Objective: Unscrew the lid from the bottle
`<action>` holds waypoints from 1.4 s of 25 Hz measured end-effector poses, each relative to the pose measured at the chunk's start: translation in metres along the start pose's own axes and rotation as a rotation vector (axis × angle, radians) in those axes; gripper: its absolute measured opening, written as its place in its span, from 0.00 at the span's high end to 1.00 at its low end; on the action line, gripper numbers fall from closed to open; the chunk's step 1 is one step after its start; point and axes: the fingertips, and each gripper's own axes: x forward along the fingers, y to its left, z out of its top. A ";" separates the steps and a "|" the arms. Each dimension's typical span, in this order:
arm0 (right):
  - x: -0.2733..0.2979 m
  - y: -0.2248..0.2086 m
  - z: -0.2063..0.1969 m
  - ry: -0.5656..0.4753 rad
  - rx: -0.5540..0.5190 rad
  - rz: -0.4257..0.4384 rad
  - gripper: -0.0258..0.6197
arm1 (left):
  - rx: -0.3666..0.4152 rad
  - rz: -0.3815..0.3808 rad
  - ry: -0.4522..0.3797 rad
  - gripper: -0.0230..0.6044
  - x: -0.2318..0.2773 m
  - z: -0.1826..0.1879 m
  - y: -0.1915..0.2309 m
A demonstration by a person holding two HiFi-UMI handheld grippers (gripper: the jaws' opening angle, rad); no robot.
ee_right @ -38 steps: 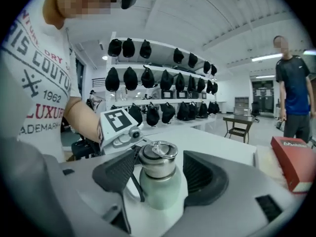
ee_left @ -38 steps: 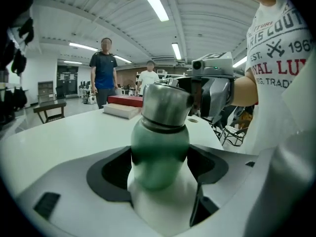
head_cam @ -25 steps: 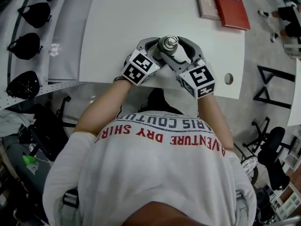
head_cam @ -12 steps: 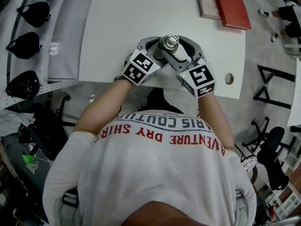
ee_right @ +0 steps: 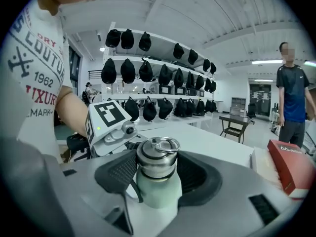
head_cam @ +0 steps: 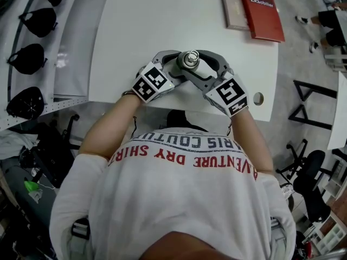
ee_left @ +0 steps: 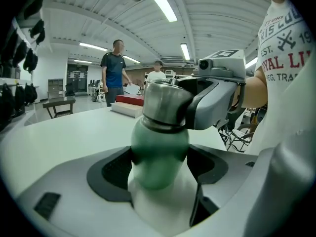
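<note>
A pale green bottle (ee_left: 159, 152) with a steel lid (ee_right: 157, 158) and a ring on top stands upright near the front edge of the white table (head_cam: 152, 15). My left gripper (ee_left: 159, 164) comes in from the left, and its dark pads press on the green body just below the lid. From the right, my right gripper (ee_right: 157, 169) reaches higher up, with its pads against both sides of the steel lid. From the head view the lid (head_cam: 191, 58) shows between the left gripper (head_cam: 183, 64) and the right gripper (head_cam: 195, 65).
A red book (head_cam: 262, 12) and a pale flat box (head_cam: 235, 11) lie at the table's far right. There is a round hole (head_cam: 258, 98) in the table near my right gripper. Black caps (head_cam: 30, 53) hang on shelving at the left. People stand in the background.
The head view has shifted a little. Both grippers stay around the bottle at the table's front edge, and the right jaws look slightly closer in on the lid.
</note>
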 end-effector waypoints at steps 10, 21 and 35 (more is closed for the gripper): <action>0.003 0.001 0.003 0.035 -0.125 0.206 0.57 | 0.098 -0.155 0.039 0.38 -0.001 0.001 0.003; 0.001 0.005 0.002 0.062 -0.273 0.439 0.57 | 0.216 -0.313 0.106 0.38 -0.001 0.000 0.000; 0.002 0.007 0.003 0.083 -0.320 0.541 0.57 | 0.282 -0.411 0.170 0.38 -0.002 -0.001 -0.001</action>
